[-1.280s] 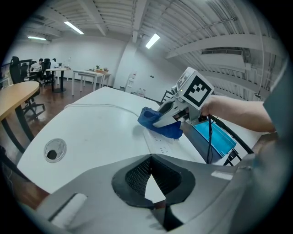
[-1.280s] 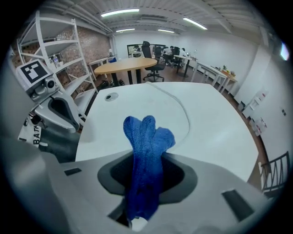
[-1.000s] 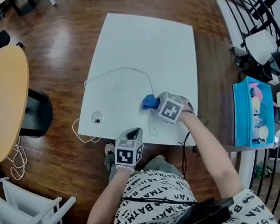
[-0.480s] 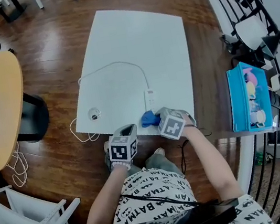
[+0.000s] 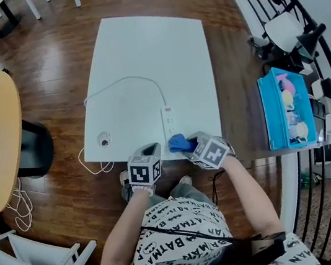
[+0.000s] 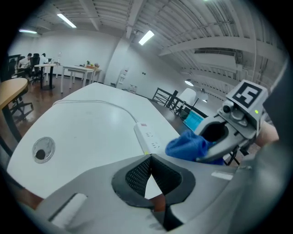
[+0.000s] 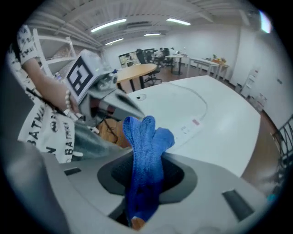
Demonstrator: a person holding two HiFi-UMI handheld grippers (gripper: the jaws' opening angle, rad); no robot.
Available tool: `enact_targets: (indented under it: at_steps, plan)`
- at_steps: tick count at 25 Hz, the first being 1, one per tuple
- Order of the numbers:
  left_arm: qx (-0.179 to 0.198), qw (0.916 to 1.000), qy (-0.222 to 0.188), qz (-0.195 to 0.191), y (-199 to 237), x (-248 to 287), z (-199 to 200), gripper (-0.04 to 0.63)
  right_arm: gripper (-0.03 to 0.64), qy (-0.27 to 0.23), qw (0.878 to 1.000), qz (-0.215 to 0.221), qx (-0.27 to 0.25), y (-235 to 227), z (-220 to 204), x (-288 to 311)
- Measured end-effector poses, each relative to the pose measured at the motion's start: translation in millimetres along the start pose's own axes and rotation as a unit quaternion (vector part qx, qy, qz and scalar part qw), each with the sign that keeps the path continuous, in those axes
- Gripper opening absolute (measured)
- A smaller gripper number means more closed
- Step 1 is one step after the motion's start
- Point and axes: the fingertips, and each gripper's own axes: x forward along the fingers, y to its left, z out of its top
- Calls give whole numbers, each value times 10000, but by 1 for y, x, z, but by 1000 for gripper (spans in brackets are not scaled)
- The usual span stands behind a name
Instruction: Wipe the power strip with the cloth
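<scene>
Jaws clamped on the crumpled blue cloth, the right gripper has slid off the white power strip at its near end, leaving it bare on the white surface; one wiping pass seems done; the left gripper idles, jaws closed, empty.

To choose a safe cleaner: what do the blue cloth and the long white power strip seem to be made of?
The blue cloth looks like soft microfibre or terry, given its fuzzy pile and limp folds. The long white power strip is probably hard moulded plastic: a smooth, even casing with crisp edges.
</scene>
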Motion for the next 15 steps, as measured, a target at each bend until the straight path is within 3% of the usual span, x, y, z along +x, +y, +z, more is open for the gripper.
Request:
enact_targets:
  at_steps: [3,7,15]
  plan:
    - [378,9988,114,-281,-18,23,4,3,137,-300,9933,-315,1067,-62,-5,-6]
    - [806,9955,381,-312,-21,54,13,3,137,-660,9719,17,2261,-109,-3,4]
    - [924,9913,859,-363,-20,77,25,2,137,-445,9653,76,2572,-155,11,35]
